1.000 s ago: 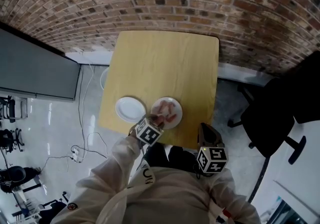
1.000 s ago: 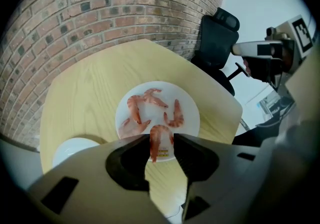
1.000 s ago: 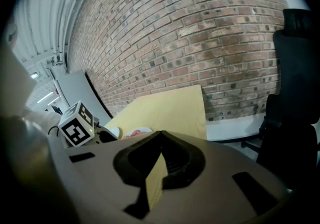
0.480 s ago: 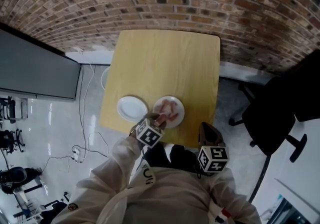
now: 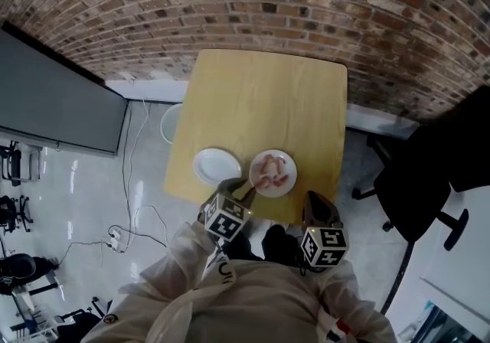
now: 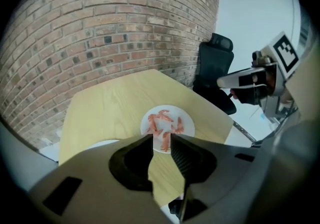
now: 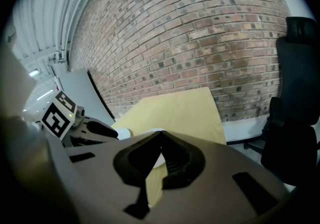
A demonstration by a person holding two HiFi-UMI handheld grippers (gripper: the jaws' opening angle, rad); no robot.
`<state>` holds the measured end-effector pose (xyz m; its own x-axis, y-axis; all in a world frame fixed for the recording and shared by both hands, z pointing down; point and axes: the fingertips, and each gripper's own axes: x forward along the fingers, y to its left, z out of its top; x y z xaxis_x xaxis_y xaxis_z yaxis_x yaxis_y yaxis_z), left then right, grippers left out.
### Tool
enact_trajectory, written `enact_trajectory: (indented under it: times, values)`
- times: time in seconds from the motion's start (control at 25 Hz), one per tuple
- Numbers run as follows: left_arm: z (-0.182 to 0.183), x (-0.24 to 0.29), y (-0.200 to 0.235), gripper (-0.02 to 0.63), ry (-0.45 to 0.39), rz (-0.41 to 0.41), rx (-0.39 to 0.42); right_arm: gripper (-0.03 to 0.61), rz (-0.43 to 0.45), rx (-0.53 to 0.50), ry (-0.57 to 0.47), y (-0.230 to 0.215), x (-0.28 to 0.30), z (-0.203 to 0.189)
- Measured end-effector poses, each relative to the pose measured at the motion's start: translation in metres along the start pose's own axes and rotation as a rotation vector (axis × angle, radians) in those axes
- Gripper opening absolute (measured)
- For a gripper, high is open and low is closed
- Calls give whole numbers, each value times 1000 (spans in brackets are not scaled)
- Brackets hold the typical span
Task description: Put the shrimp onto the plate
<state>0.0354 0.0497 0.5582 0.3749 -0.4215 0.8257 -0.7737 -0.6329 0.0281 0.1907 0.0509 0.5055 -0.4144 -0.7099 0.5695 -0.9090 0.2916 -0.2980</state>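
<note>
Only the left gripper view resolves the shrimp (image 6: 162,116), curled at mixed angles on their plate (image 6: 190,123); the head view adds a bare plate (image 5: 217,165) alongside. The left tool (image 6: 161,137) is half-open, just closing, gripping nothing, and the right tool (image 7: 160,133) is closed.

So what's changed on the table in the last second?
The left gripper has lifted back off the shrimp plate to its near rim, its jaws just closing partway; nothing looks gripped between them. The shrimp, the empty plate and the right gripper look unchanged.
</note>
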Motion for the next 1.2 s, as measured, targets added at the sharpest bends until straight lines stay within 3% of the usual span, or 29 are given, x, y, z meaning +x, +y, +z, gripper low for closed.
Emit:
enact_trajectory:
  times: [0.2, 0.4, 0.64, 0.8, 1.2]
  values:
    - [2, -47, 30, 62, -140, 88, -45, 23, 6, -17, -34, 39, 0, 11]
    - [-10, -87, 52, 38, -225, 124, -61, 23, -5, -34, -75, 86, -7, 15]
    - [-29, -149, 76, 11, -385, 171, -114, 23, -59, -64, -137, 140, -27, 16]
    - [-39, -183, 79, 11, -477, 171, -91, 23, -113, -75, -180, 171, -44, 8]
    - [-59, -224, 63, 11, -541, 155, -68, 23, -138, -106, -234, 222, -69, 4]
